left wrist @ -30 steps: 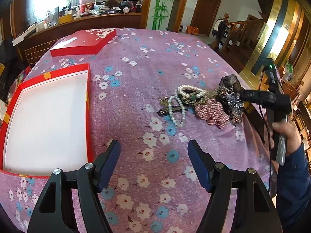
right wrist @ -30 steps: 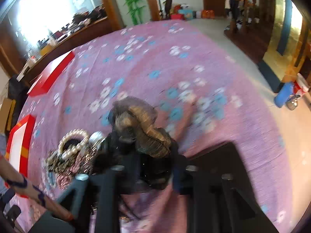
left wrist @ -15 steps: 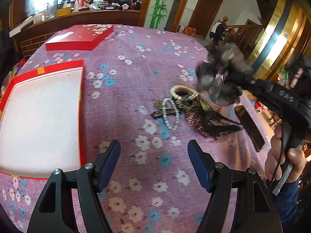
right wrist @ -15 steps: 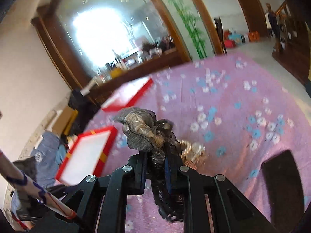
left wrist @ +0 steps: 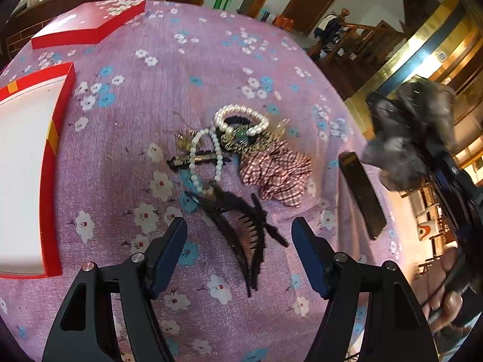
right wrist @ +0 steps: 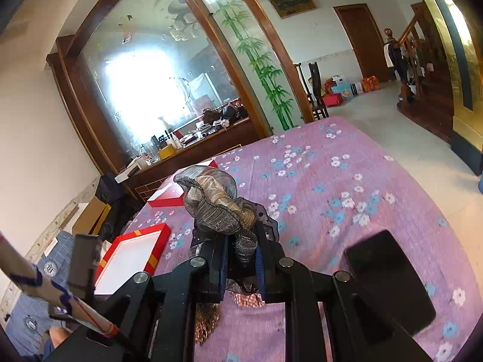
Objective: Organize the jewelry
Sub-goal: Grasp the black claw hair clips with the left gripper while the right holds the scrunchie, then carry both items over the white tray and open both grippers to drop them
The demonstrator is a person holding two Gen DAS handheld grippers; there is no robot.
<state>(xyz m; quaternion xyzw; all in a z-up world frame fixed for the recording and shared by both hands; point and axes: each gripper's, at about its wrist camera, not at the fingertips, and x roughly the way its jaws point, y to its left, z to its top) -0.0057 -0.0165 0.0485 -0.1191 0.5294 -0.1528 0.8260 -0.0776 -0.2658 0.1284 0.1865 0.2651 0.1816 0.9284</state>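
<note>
My right gripper (right wrist: 241, 250) is shut on a grey-gold ruffled hair bow (right wrist: 212, 200) and holds it high above the purple flowered tablecloth (right wrist: 347, 181); the bow also shows blurred in the left wrist view (left wrist: 413, 132). My left gripper (left wrist: 238, 238) is open and empty, low over a black claw hair clip (left wrist: 241, 226). Beyond it lies a pile: a pearl bracelet (left wrist: 241, 117), a pearl strand (left wrist: 205, 157), a black-gold barrette (left wrist: 196, 160) and a red checked scrunchie (left wrist: 277, 172). The open red box with white lining (left wrist: 24, 157) is at the left; it also shows in the right wrist view (right wrist: 129, 253).
The red box lid (left wrist: 87, 25) lies at the table's far left. A black phone (left wrist: 360, 193) lies near the right edge, also in the right wrist view (right wrist: 389, 280). A wooden sideboard with clutter (right wrist: 187, 144) stands behind the table.
My right gripper has lifted the hair bow farther up and to the right, off the pile. My left gripper has moved forward and right, close over the black claw clip.
</note>
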